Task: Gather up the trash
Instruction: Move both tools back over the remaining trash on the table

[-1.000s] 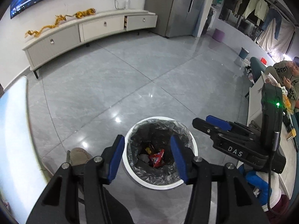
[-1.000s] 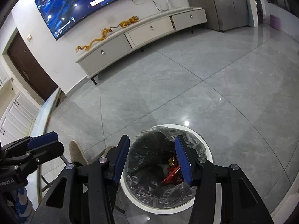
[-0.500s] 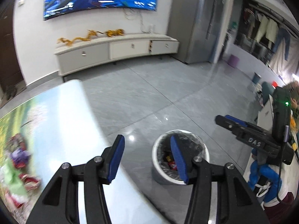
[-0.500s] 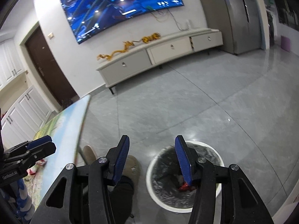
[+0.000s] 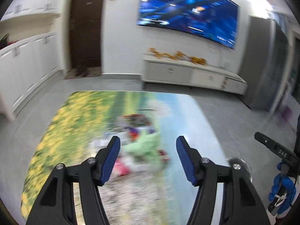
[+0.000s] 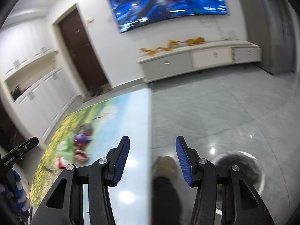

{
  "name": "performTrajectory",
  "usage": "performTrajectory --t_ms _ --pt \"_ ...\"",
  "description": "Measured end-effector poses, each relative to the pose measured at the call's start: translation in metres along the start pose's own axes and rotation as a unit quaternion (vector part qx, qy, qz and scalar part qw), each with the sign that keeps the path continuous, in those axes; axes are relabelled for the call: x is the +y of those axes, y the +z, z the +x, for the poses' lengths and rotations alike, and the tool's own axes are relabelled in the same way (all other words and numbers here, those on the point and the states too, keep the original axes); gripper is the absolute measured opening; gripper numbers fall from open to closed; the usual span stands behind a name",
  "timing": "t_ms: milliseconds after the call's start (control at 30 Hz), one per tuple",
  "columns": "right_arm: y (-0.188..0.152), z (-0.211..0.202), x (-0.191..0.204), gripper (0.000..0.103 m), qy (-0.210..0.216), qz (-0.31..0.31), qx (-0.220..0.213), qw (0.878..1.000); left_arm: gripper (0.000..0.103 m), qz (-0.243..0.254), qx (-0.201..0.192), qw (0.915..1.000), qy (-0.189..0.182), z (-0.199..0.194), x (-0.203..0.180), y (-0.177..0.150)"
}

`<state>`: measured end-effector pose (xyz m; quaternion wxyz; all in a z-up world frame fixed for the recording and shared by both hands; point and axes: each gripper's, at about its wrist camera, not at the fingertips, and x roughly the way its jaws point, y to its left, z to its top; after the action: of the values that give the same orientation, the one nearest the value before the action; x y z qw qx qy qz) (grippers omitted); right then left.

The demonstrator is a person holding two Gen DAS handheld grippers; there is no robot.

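Both black grippers with blue pads are empty: left gripper (image 5: 148, 157) opening above the blurred heap of crumpled coloured wrappers (image 5: 138, 146) on the landscape-print table (image 5: 56, 140), right gripper (image 6: 152, 159) spread. Loose, overlapping wrappers risk a partial pinch that scatters neighbours.

Grey tiled floor (image 6: 234, 112), wall television (image 6: 165, 1)

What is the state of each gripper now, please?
Left gripper: empty, fingers opening, above the trash pile on the table.
Right gripper: open, empty.
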<state>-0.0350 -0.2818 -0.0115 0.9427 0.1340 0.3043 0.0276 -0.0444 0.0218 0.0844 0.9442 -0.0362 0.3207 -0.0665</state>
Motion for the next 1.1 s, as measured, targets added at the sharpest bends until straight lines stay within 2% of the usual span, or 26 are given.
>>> performTrajectory --t_ms 133,333,433,733,1100 --pt "0.001 0.013 0.046 0.052 0.047 -0.030 0.009 0.998 0.060 -0.032 -0.009 0.9988 0.035 -0.017 0.038 -0.007" --pt "-0.007 0.020 0.090 0.052 0.094 -0.064 0.021 0.993 0.060 -0.051 -0.011 0.9970 0.056 -0.027 0.056 -0.015" --pt "-0.011 0.019 0.100 0.057 0.104 -0.079 0.025 0.991 0.060 -0.059 -0.008 0.9965 0.059 -0.025 0.061 -0.019" --pt "-0.013 0.019 0.116 0.057 0.122 -0.106 0.029 0.986 0.060 -0.075 0.013 0.9950 0.065 -0.006 0.072 -0.029" --pt "-0.017 0.047 0.133 0.058 0.150 -0.126 0.054 0.979 0.060 -0.101 0.054 0.9916 0.059 0.030 0.092 -0.047"
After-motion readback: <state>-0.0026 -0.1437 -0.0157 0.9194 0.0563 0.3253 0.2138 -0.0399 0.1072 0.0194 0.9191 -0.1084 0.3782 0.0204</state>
